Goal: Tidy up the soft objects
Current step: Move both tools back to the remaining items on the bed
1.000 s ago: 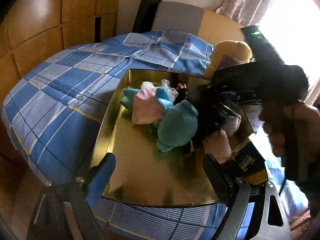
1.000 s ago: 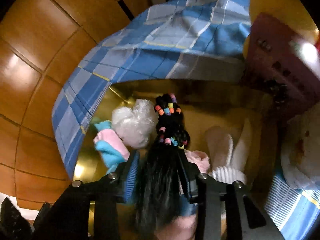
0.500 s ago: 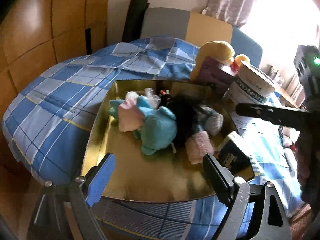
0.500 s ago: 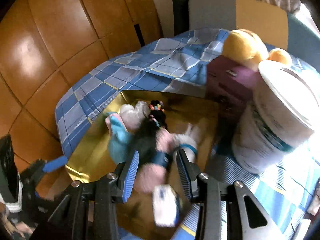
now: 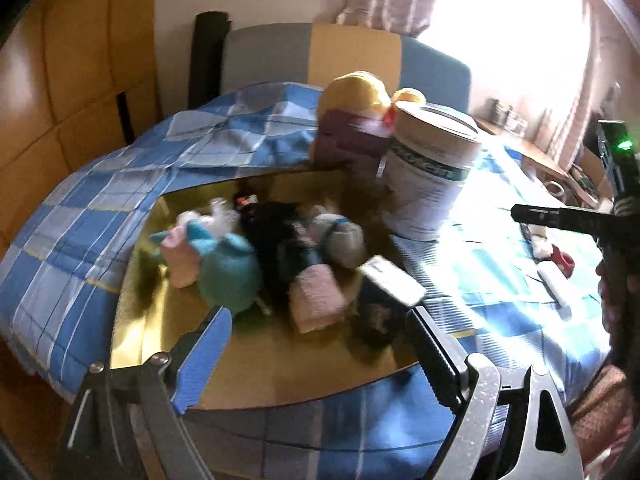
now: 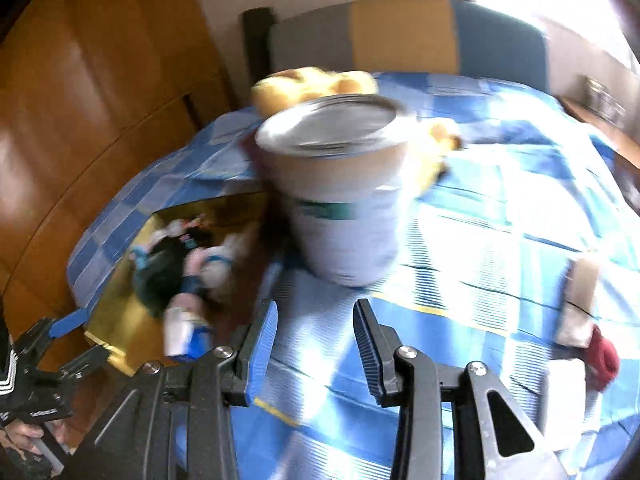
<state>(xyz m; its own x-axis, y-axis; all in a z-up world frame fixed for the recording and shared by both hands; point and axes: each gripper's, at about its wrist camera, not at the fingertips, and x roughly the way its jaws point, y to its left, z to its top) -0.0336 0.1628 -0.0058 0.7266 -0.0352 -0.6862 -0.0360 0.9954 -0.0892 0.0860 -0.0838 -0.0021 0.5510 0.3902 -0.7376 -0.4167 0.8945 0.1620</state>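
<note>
A gold tray [image 5: 138, 332] lies on the blue checked bedspread [image 5: 80, 240]. Heaped on it are a teal plush [image 5: 230, 272], a pink cloth [image 5: 182, 258], a black wig [image 5: 272, 232], a white sock [image 5: 340, 236] and a rolled pink towel [image 5: 316, 296]. My left gripper [image 5: 320, 348] hangs open over the tray's near edge, empty. My right gripper [image 6: 316, 340] is half open with nothing between its fingers, above the bedspread [image 6: 460, 240] to the right of the tray [image 6: 108, 320]. The heap [image 6: 180, 264] shows blurred at its left.
A small dark box [image 5: 384, 296] stands at the tray's right edge. A tall white tub [image 6: 344, 208] is just beyond the right gripper, with a maroon box [image 5: 344, 140] and a yellow plush [image 5: 356, 88] behind it. White and red small items [image 6: 592, 336] lie at the right.
The right gripper, which had the black wig between its fingers over the tray, has drawn back to the right without it. The left gripper has pulled back and up a little.
</note>
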